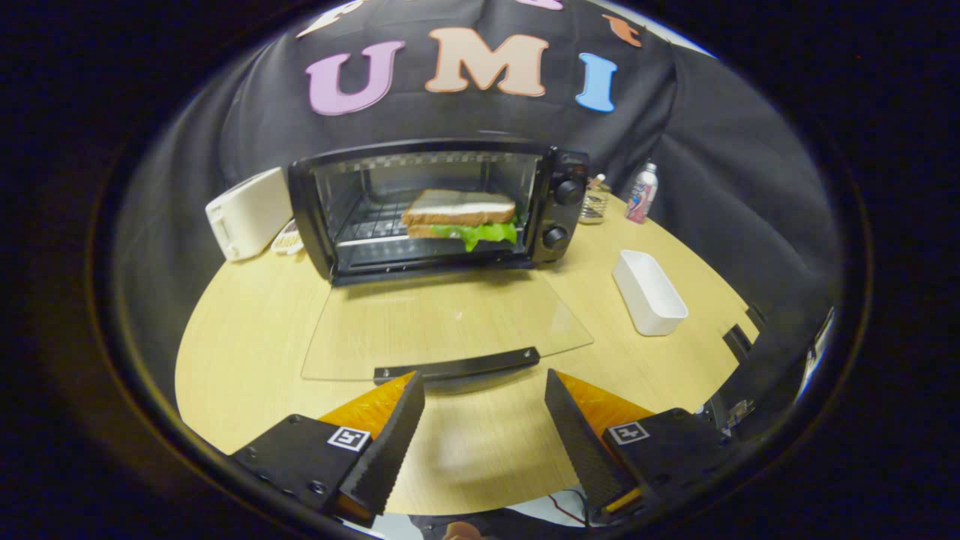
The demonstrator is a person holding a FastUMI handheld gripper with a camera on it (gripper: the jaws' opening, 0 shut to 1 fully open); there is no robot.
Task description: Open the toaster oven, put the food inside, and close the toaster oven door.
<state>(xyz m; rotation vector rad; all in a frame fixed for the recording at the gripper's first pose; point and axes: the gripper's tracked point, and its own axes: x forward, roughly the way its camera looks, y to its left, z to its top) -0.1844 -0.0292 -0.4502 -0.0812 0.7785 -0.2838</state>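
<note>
A: What was seen nearest the camera?

B: The gripper [484,405] was seen with its fingers spread wide apart; nothing was held between them and nothing was touched. Bare table [247,352] was seen beneath them.

A: And just ahead of the fingers?

B: The door handle [456,365], a dark bar, was found just beyond the fingertips, at the near edge of the glass door [442,322], which was laid flat open on the table.

A: Where was the food?

B: The sandwich [460,216] was already placed on the rack inside the toaster oven [439,206], well beyond the fingers. A white container [649,291] was noted to the right, a white toaster [247,212] to the left.

A: How was the door judged to handle?

B: It was judged stiff, hinged, fairly light, and breakable as glass; the pane would likely be slippery. The handle was considered the proper hold, taken from under or around the bar, so that the door could be swung up and shut. Only closing was judged left.
</note>
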